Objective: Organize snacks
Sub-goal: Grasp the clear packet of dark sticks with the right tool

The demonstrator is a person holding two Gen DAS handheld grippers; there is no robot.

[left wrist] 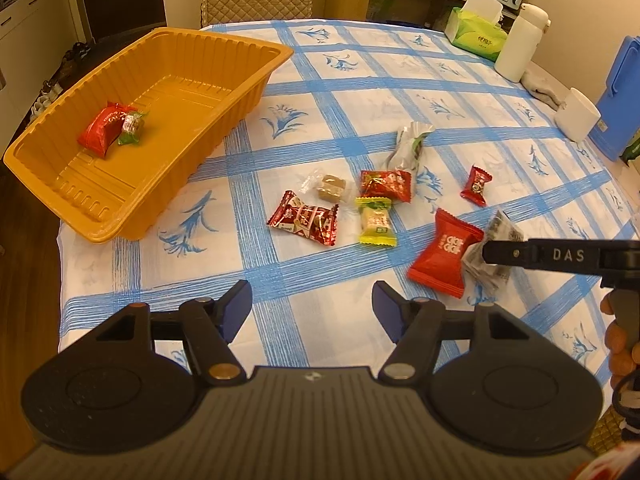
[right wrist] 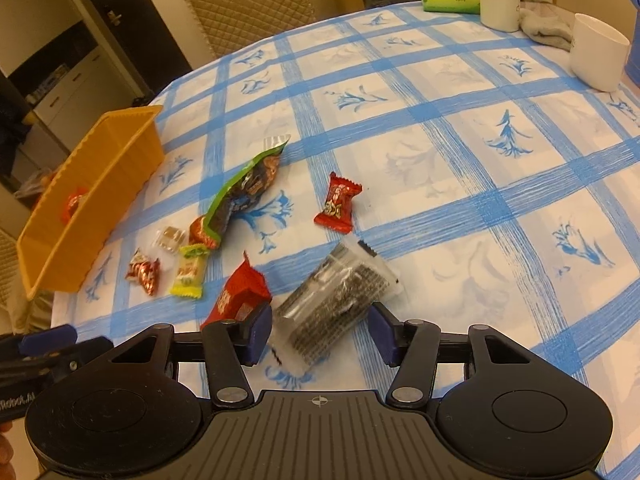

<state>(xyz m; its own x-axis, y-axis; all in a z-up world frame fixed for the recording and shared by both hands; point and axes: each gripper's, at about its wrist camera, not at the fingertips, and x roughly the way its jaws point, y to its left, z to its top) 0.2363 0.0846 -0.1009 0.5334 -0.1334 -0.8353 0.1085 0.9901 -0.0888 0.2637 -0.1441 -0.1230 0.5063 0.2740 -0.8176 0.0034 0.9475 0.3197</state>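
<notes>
The tray (left wrist: 160,128) sits at the far left of the counter (left wrist: 360,92), with two wrapped snacks (left wrist: 114,128) lying side by side inside it, apparently touching. To its right, loose snacks lie scattered on the counter: a bow-shaped packet (left wrist: 304,218) nearest the tray, a small cube sweet (left wrist: 330,189) just behind it, and a square packet (left wrist: 376,222) further right. Behind that lies another packet (left wrist: 386,185), and a long pouch (left wrist: 408,146) beyond. A small packet (left wrist: 476,185) lies apart to the right. Nearest, a large packet (left wrist: 444,258) lies beside a clear sachet (right wrist: 340,292). A tissue pack (left wrist: 476,32), bottle (left wrist: 520,42) and cup (left wrist: 578,114) stand along the far right edge.
</notes>
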